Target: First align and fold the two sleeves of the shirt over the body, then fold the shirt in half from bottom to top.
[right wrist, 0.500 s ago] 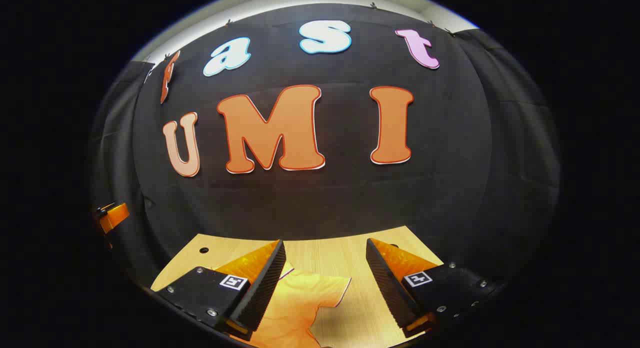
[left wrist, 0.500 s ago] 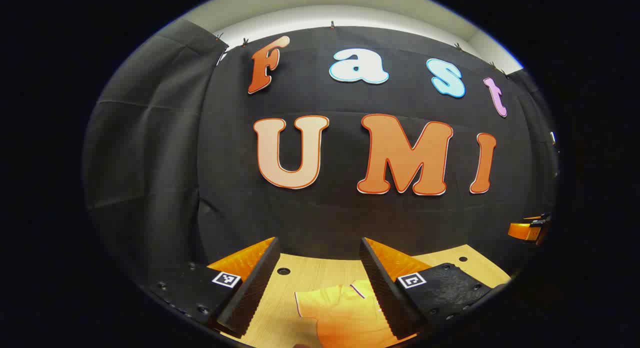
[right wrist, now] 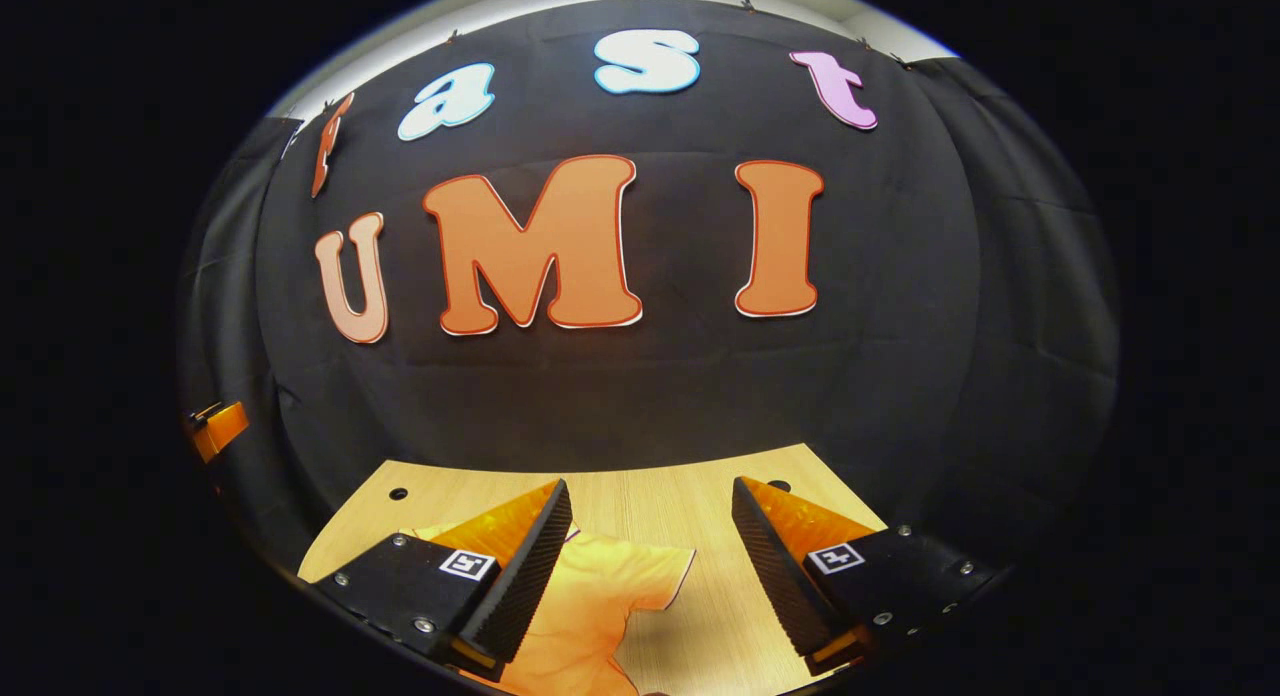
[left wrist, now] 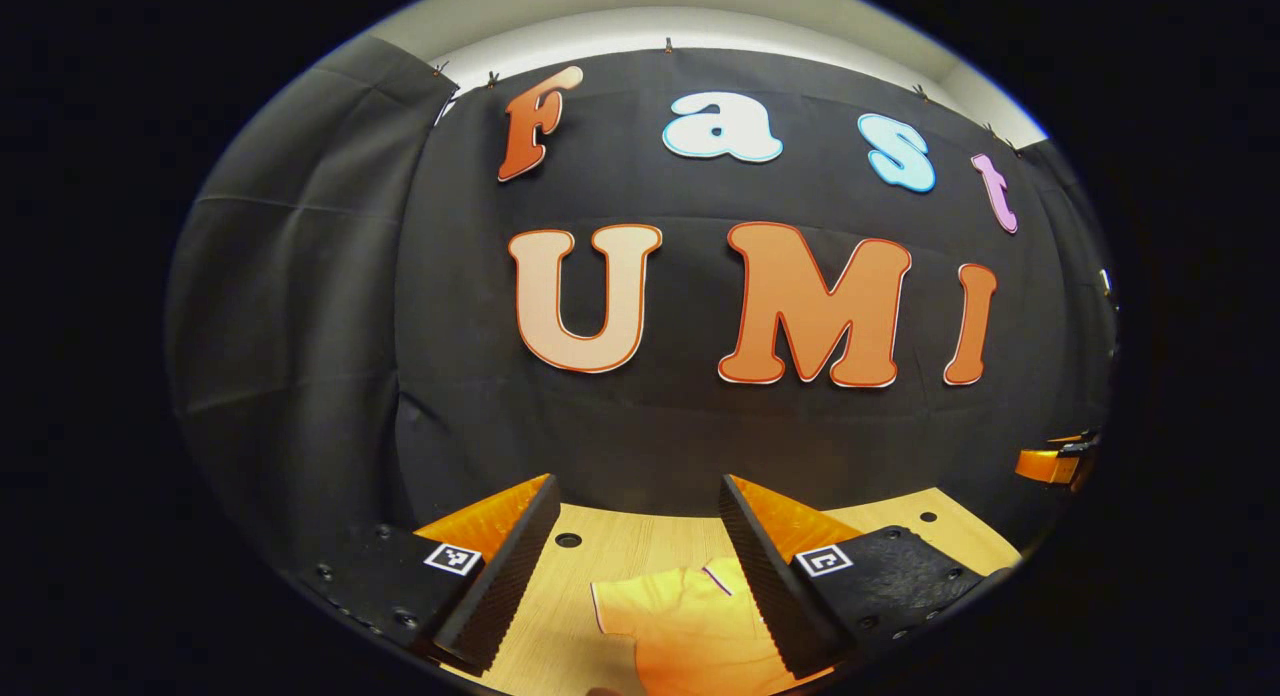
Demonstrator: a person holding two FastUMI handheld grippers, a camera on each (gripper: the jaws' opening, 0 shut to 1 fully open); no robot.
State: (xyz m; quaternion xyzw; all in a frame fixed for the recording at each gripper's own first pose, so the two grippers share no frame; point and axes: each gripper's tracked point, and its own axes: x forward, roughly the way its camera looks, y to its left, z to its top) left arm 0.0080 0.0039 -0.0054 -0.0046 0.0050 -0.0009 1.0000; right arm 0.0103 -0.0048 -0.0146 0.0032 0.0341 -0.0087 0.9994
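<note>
Orange shirt lies flat on the light wood tabletop, seen in left gripper view btwn the fingers of the left tongs. Tongs are wide apart, holding nothing, above the cloth w/ no contact. One short sleeve spreads toward the tabletop's left side; collar area sits close to the right-hand finger. A small hole marks the tabletop near its far edge. Other tool's tip pokes in at the far right of this view.

Right gripper view: right tongs also spread wide, empty, hovering over the tabletop. Shirt passes under the left-hand finger; its other sleeve points toward the tabletop's right side, hem edge clear of the far edge. Tip of the other tool shows at far left.

Judgement: step in hand looks like the approach to the sleeves, nothing folded yet. To do it well: lower each pair of tongs onto its own sleeve near the cuff edge, pinch one cloth layer only, lift a little, carry inward over the body so both cuffs line up, lay flat w/o dragging the body.

Hard to make out: shirt's lower body and hem are cut off at the bottom of both views; part of the cloth is hidden under fingers; can't tell if wrinkles are present lower down.
</note>
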